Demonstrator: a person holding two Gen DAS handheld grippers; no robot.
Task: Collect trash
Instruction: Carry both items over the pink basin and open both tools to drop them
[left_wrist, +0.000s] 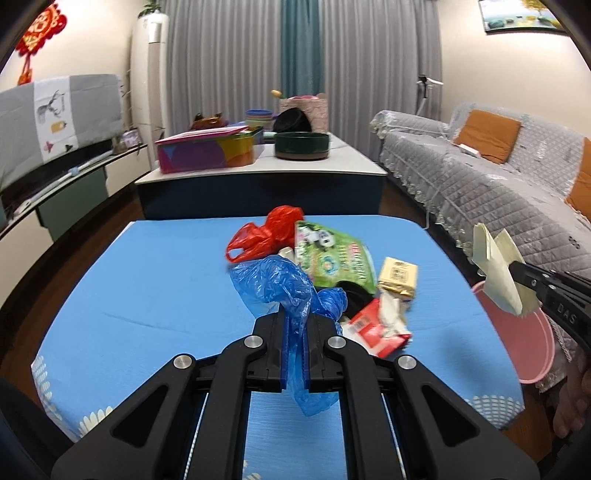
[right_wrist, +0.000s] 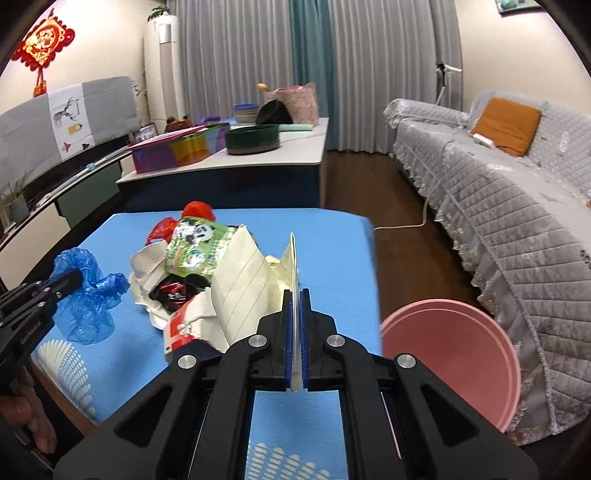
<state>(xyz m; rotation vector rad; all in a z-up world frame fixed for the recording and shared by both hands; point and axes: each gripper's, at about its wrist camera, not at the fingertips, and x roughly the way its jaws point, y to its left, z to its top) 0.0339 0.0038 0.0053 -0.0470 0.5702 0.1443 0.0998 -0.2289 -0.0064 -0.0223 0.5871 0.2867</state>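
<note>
Blue mat (left_wrist: 147, 295) holds trash pile (left_wrist: 332, 266); grey sofa (left_wrist: 498, 177) beside.

We see a crumpled blue plastic bag (left_wrist: 291, 291) lifted off the worktop, pinched at its middle, its ends hanging loose. A folded sheet of cream lined paper (right_wrist: 245, 291) is held upright by one edge. On the blue worktop (left_wrist: 147, 295) the remaining heap holds a red plastic bag (left_wrist: 266, 232), a green panda-print packet (left_wrist: 332, 258), a yellow carton (left_wrist: 399, 277) and a torn red-and-white box (left_wrist: 376, 328). A pink bin (right_wrist: 454, 354) stands beside the worktop.
</note>
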